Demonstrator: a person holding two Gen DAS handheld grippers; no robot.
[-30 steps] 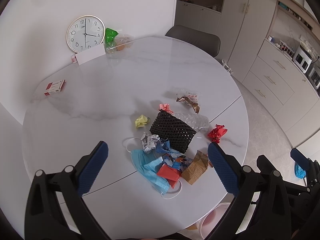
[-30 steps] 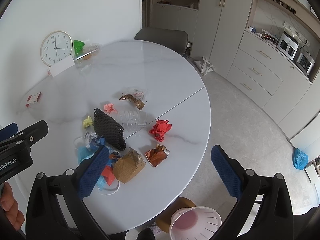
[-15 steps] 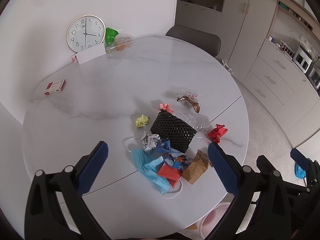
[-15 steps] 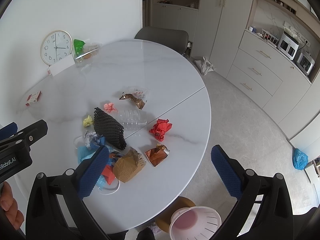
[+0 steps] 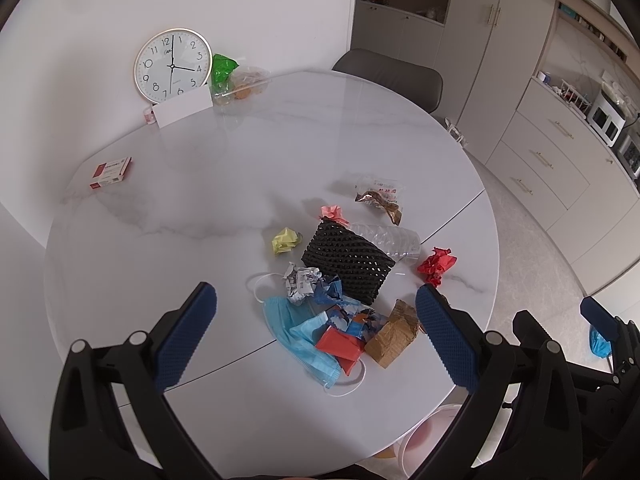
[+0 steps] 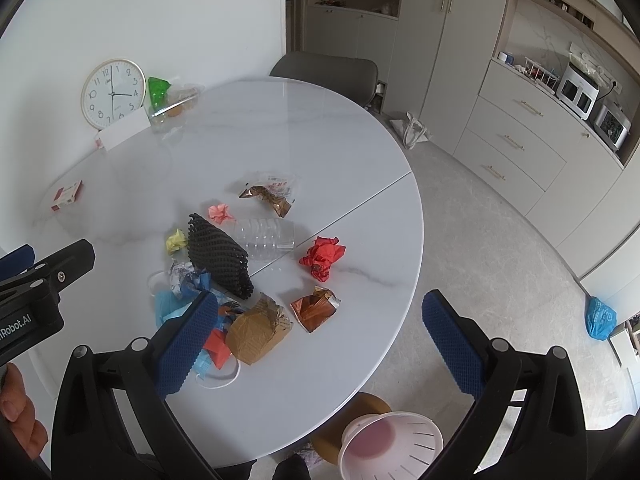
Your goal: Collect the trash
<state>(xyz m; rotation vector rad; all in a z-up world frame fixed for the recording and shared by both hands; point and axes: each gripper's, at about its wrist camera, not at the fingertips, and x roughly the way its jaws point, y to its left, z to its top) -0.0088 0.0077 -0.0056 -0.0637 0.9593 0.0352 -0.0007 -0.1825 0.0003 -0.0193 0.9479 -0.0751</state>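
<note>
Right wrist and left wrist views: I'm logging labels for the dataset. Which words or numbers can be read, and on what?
"1" to "12": dial of the wall clock.
"Robot.AI", start cut off: body of the left tool, seen in the right wrist view.
Red print on the clear wrapper: too blurred.
Red and white box: too small.

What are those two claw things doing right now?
Left gripper: open, holding nothing.
Right gripper: open, holding nothing.
</note>
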